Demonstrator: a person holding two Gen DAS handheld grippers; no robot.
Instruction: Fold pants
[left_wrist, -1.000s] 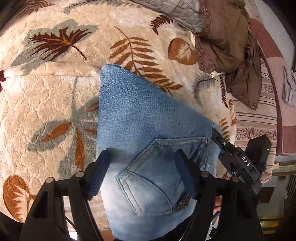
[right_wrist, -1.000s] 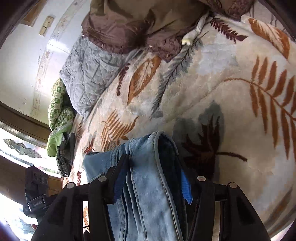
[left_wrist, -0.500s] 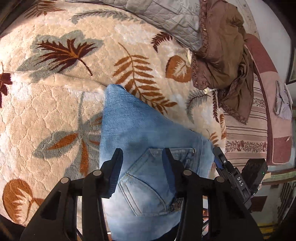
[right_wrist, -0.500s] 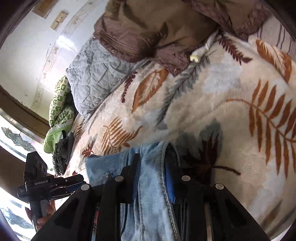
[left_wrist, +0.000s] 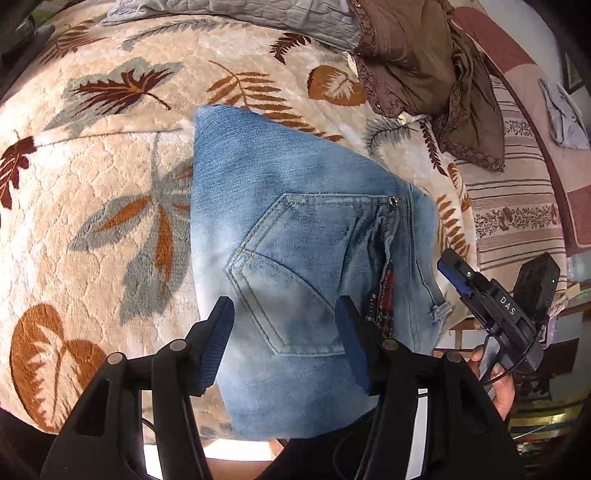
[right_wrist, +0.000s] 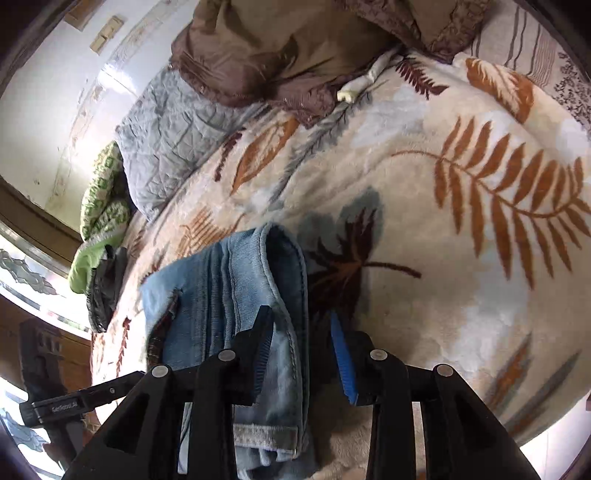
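We see the folded blue jeans lying on a cream blanket patterned with leaves, back pocket facing up. Our left gripper hovers over the near end of the pants with its jaws spread wide, the pocket area showing between the two fingers and nothing pinched. Our right gripper sits at the side edge of the folded stack, jaws parted, with the thick seamed edge of the jeans running between them; one blue pad is apart from the cloth. In the left view the right gripper's body shows beside the pants, printed "DAS". A brown garment and a grey quilt lie further back.
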